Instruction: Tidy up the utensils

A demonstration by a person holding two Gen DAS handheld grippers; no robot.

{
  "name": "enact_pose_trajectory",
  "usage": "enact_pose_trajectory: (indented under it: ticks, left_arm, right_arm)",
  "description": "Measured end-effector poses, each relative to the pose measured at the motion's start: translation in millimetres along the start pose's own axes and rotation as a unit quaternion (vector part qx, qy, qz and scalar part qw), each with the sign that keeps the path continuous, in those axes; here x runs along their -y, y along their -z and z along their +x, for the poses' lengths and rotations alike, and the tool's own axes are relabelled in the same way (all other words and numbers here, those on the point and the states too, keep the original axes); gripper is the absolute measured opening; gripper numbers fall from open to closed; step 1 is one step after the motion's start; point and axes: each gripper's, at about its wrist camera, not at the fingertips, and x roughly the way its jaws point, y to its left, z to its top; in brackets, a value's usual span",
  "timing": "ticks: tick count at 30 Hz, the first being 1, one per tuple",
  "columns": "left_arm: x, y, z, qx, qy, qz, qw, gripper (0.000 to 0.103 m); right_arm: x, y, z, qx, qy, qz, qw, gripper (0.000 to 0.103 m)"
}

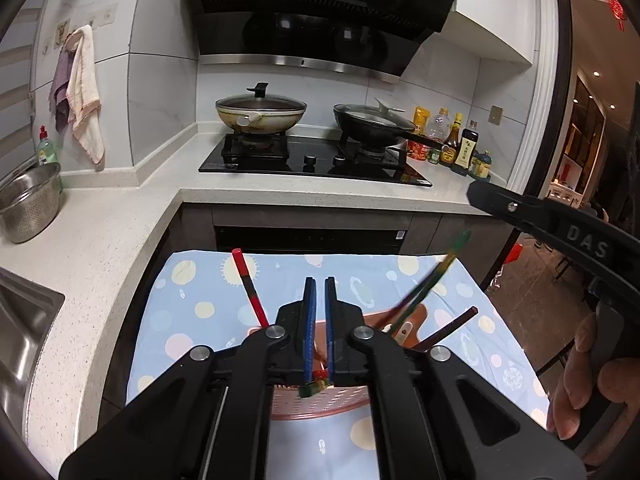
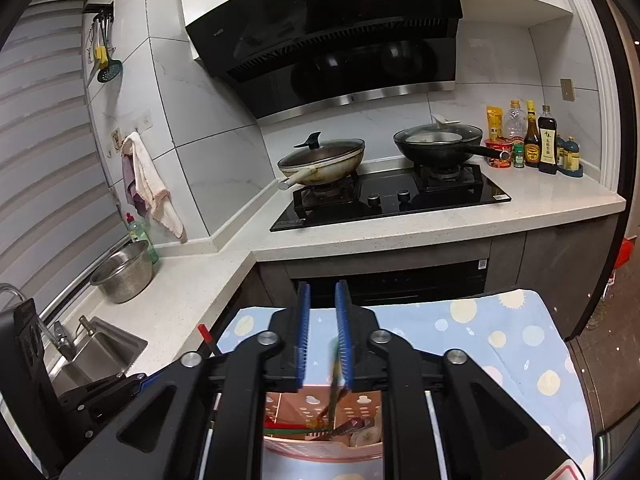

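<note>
A pink perforated utensil holder (image 1: 320, 402) stands on a table with a blue planet-print cloth (image 1: 200, 292). Several chopsticks stand in it, among them a red one (image 1: 249, 286), green-tipped ones (image 1: 430, 280) and a dark one (image 1: 448, 328). My left gripper (image 1: 320, 282) hovers just above the holder with its jaws nearly together and nothing between the tips. In the right wrist view my right gripper (image 2: 322, 286) is above the holder (image 2: 320, 420), jaws a finger-width apart, and a blurred green chopstick (image 2: 333, 384) runs down beside its right pad into the holder.
A stove (image 1: 316, 160) with two lidded pans sits on the counter beyond the table. Sauce bottles (image 1: 452, 144) stand at its right. A steel colander (image 1: 30, 204) and a sink (image 2: 96, 348) are at the left. The other gripper's body (image 1: 560, 232) shows at right.
</note>
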Motion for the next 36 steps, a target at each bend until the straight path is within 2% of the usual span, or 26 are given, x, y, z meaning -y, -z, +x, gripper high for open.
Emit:
enact_pose_trajectory:
  ticks: [2,4,13,21,24,28,32,36]
  left_arm:
    - [-0.4,0.3,-3.3,0.003,-0.006,-0.001,1.0,0.015]
    - [0.9,0.9,-7.6,0.006,-0.01,0.003,0.9999,0.019]
    - [6.9,6.2,-32.8,0.009,-0.017,0.005,0.9998,0.02]
    - [10.9,32.3,-61.7,-0.001,-0.028,0.001,0.9996,0.034]
    - [11.2,47.0,-71.3,-0.012,-0.039,-0.002,0.9992,0.035]
    - [14.1,62.9,-83.9,-0.015,-0.069,0.003,0.9975,0.052]
    - [12.5,74.8,-97.1,-0.022,-0.067,-0.01,0.9975,0.055]
    - [13.1,83.9,-108.1,-0.023,-0.08,-0.011,0.9965,0.066]
  right_arm:
    - [-0.7,0.6,-5.4,0.005,0.003,-0.002,1.0,0.03]
    - [-2.3,1.6,-10.4,0.005,0.006,-0.009,1.0,0.03]
    - [-7.4,24.1,-37.2,-0.014,0.011,-0.026,1.0,0.03]
    - [-15.3,73.3,-67.3,-0.056,0.014,-0.036,0.998,0.03]
    - [-19.0,91.1,-78.6,-0.07,0.017,-0.04,0.997,0.03]
    - [-27.6,111.4,-93.1,-0.082,0.022,-0.051,0.995,0.03]
    - [-32.6,125.1,-104.8,-0.091,0.024,-0.048,0.994,0.031]
    - [-35.8,135.1,-114.0,-0.095,0.026,-0.046,0.994,0.038]
